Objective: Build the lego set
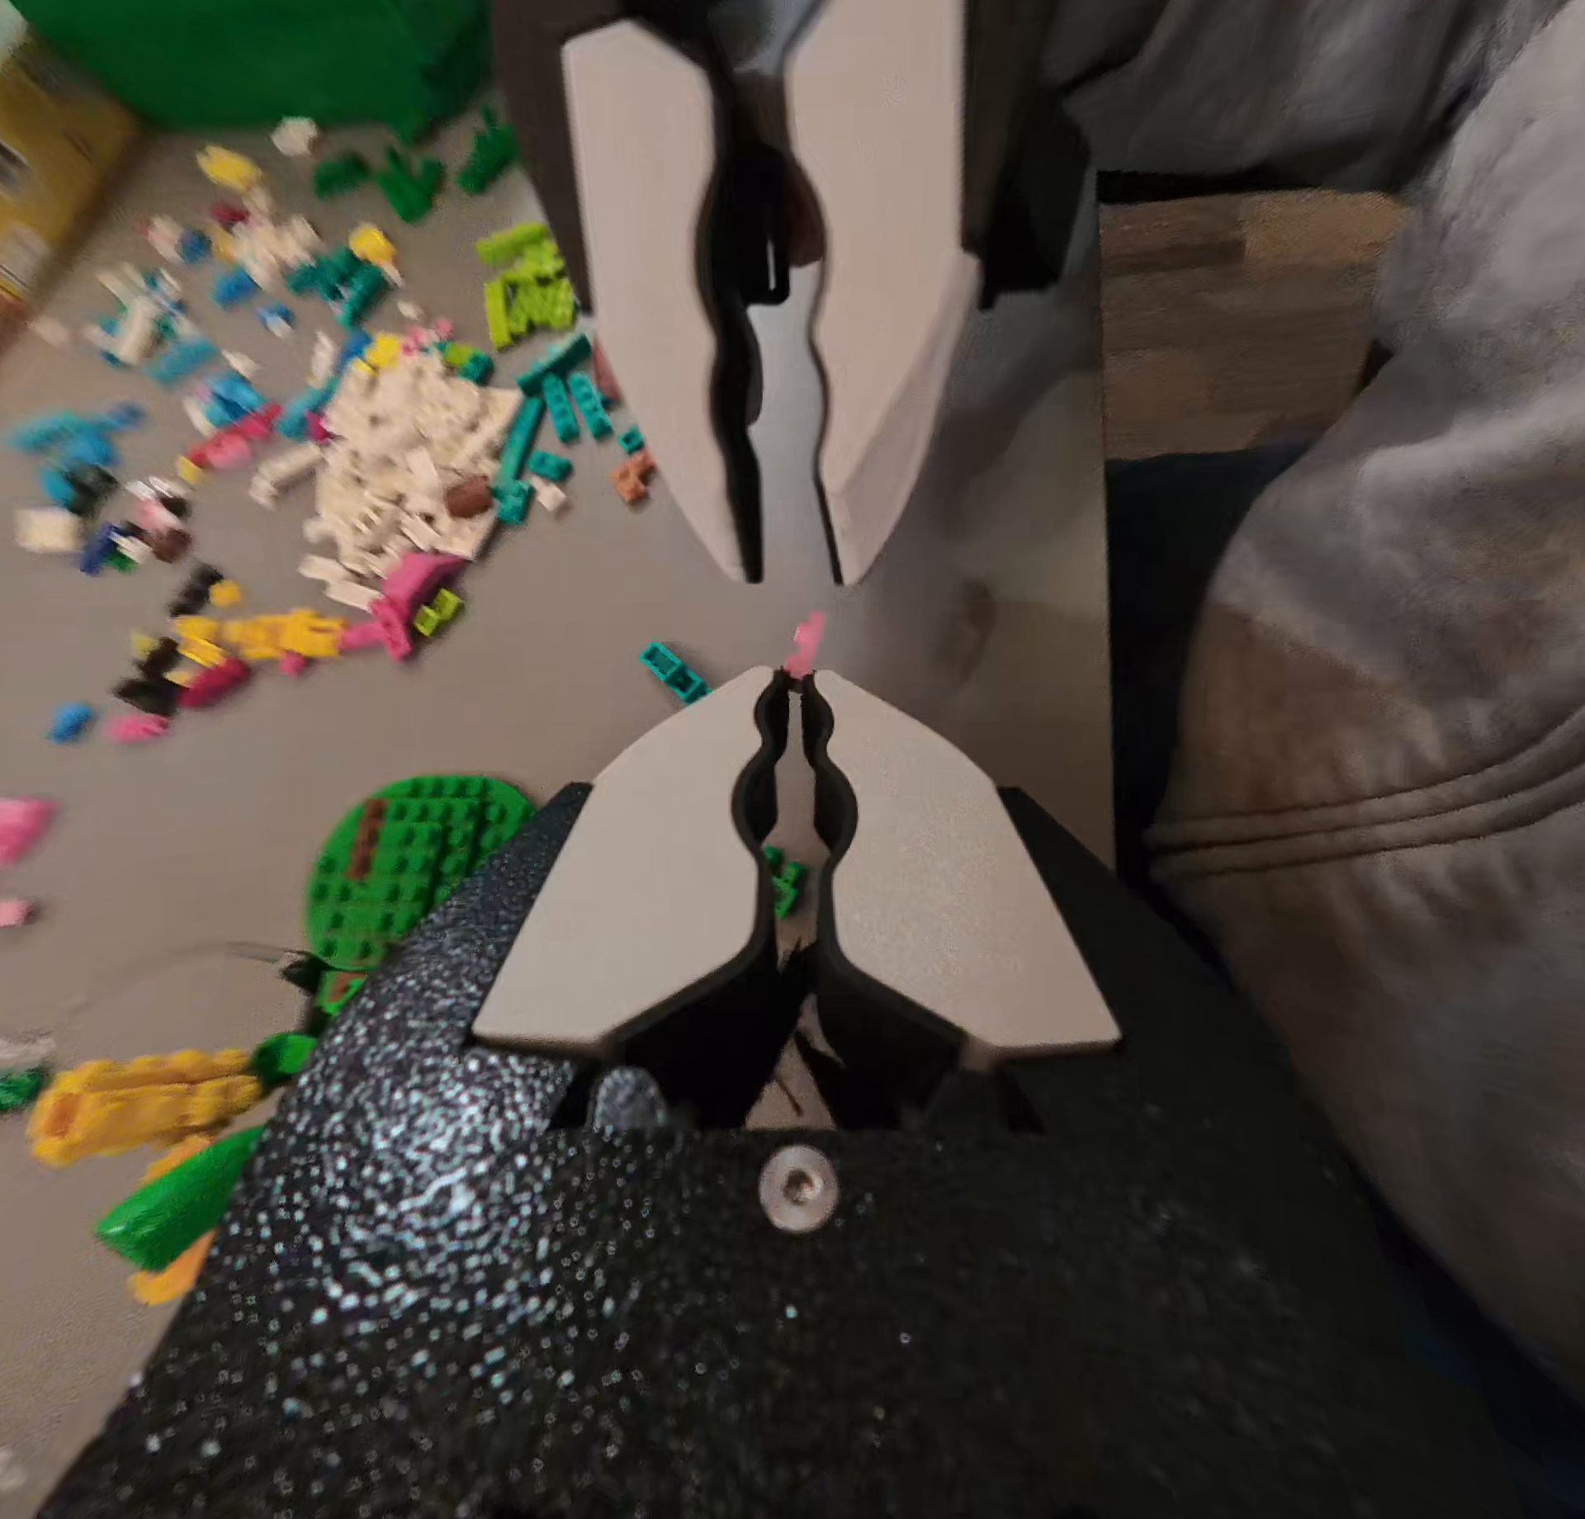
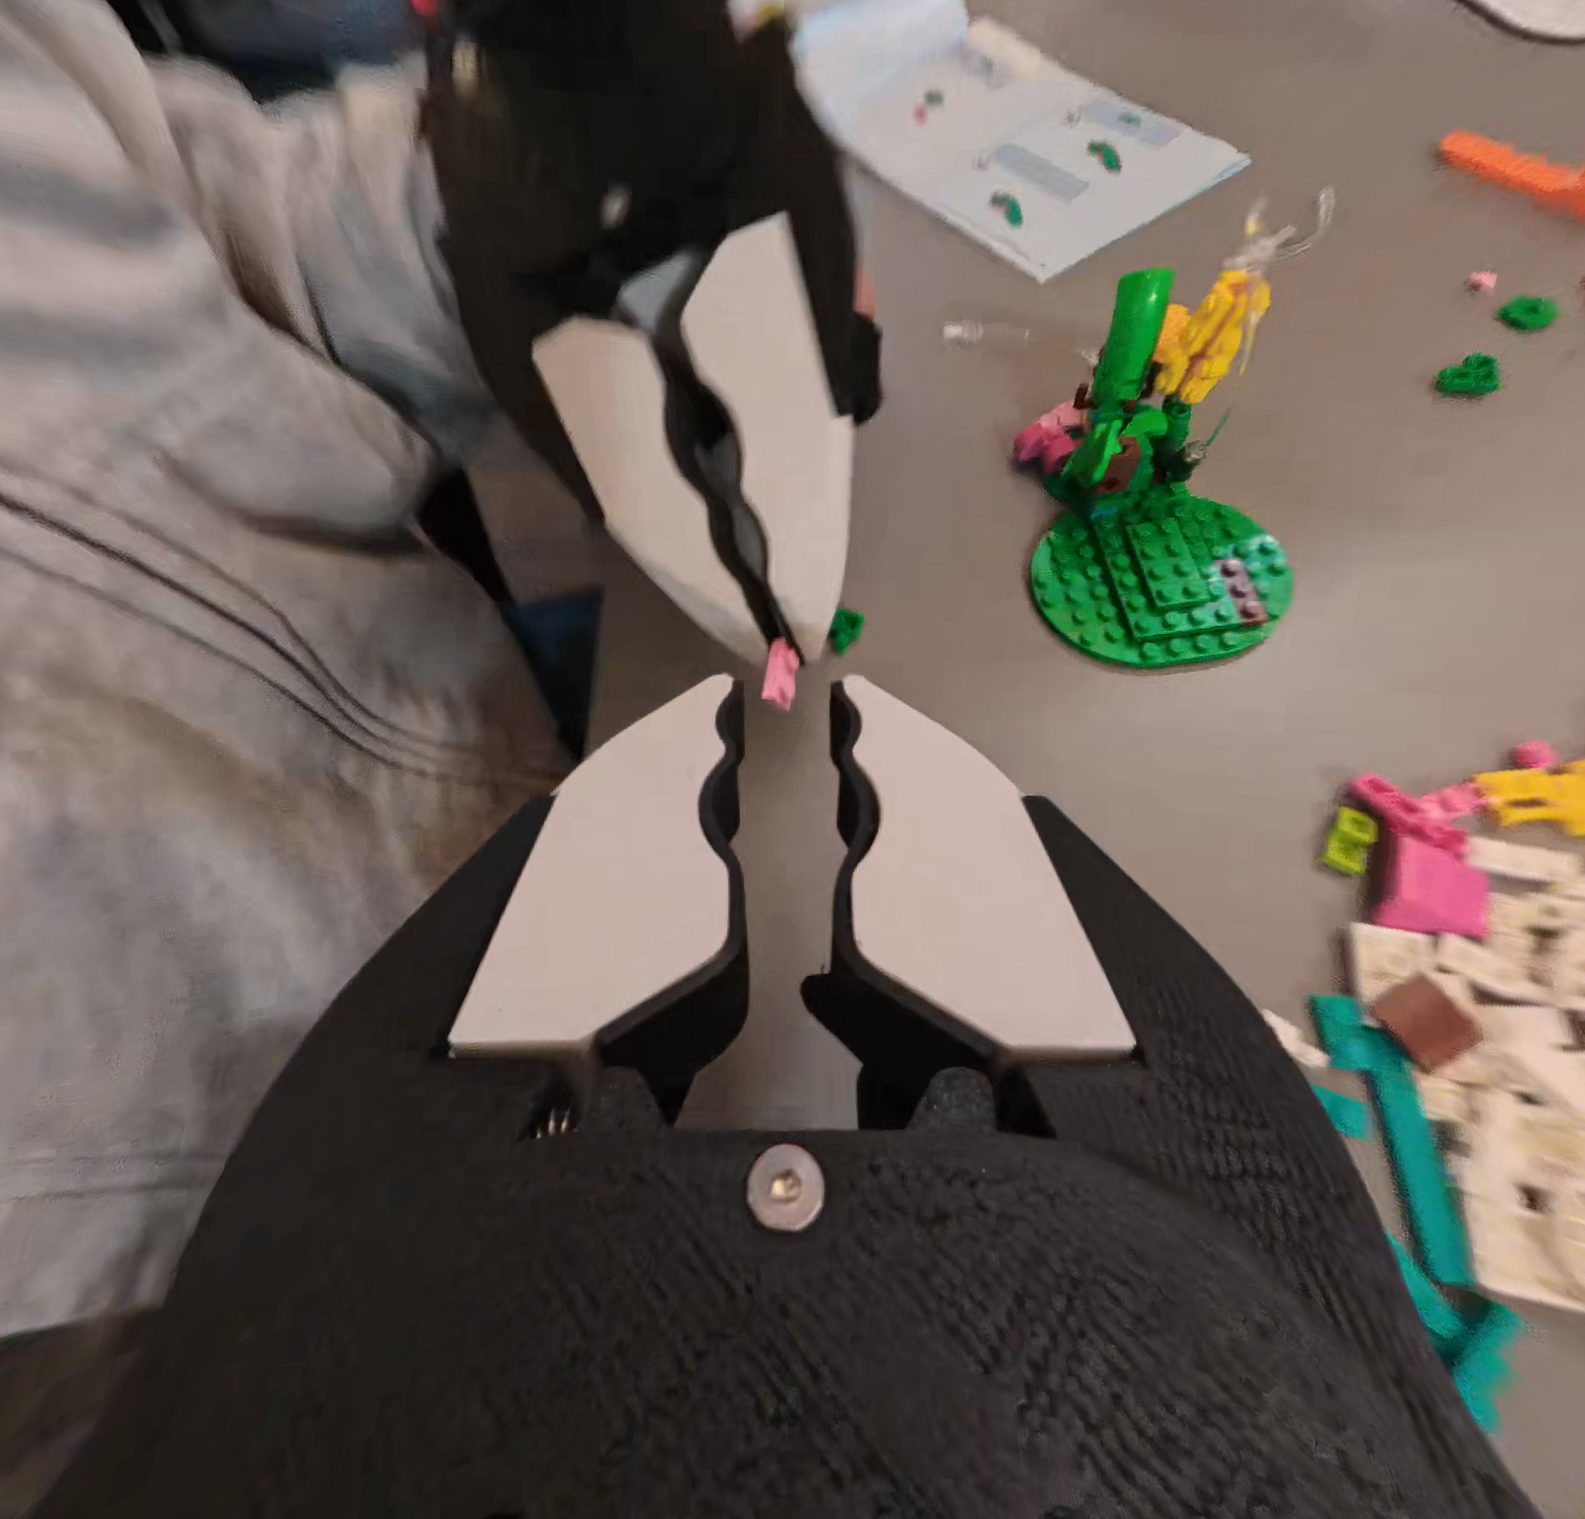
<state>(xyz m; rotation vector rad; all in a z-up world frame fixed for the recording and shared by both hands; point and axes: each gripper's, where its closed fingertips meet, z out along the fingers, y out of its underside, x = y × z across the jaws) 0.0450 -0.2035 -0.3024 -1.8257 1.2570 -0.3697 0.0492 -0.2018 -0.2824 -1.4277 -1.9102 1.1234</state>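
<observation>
Your left gripper [image 1: 798,682] has its jaws together on a small pink brick piece [image 1: 806,644], which pokes out past the fingertips toward 12 o'clock. In the right wrist view that same pink piece [image 2: 780,673] hangs from the tip of the left gripper [image 2: 785,650], which comes in from 11 o'clock.

Your right gripper [image 2: 785,689] has its jaws apart. The pink piece sits just at the mouth of the gap between the fingertips, and neither of the pads [image 2: 727,740] presses on it. In the left wrist view, the right gripper [image 1: 793,577] comes down from 12 o'clock, with its tips just short of the pink piece.

On the grey surface [image 2: 1115,792], at 2 o'clock from your right gripper, stands a round green studded base [image 2: 1162,590] with a green and yellow plant build [image 2: 1149,380] on it. A small green piece [image 2: 846,627] lies just beside the left gripper's tip. An open booklet [image 2: 1029,148] lies at 1 o'clock. At 3 o'clock a pile of loose bricks [image 2: 1458,920] in pink, white and teal spreads across the surface.

In the left wrist view a teal brick [image 1: 673,670] lies at 10 o'clock, just beside your left gripper. A grey sleeve [image 1: 1372,620] fills the 3 o'clock side.
</observation>
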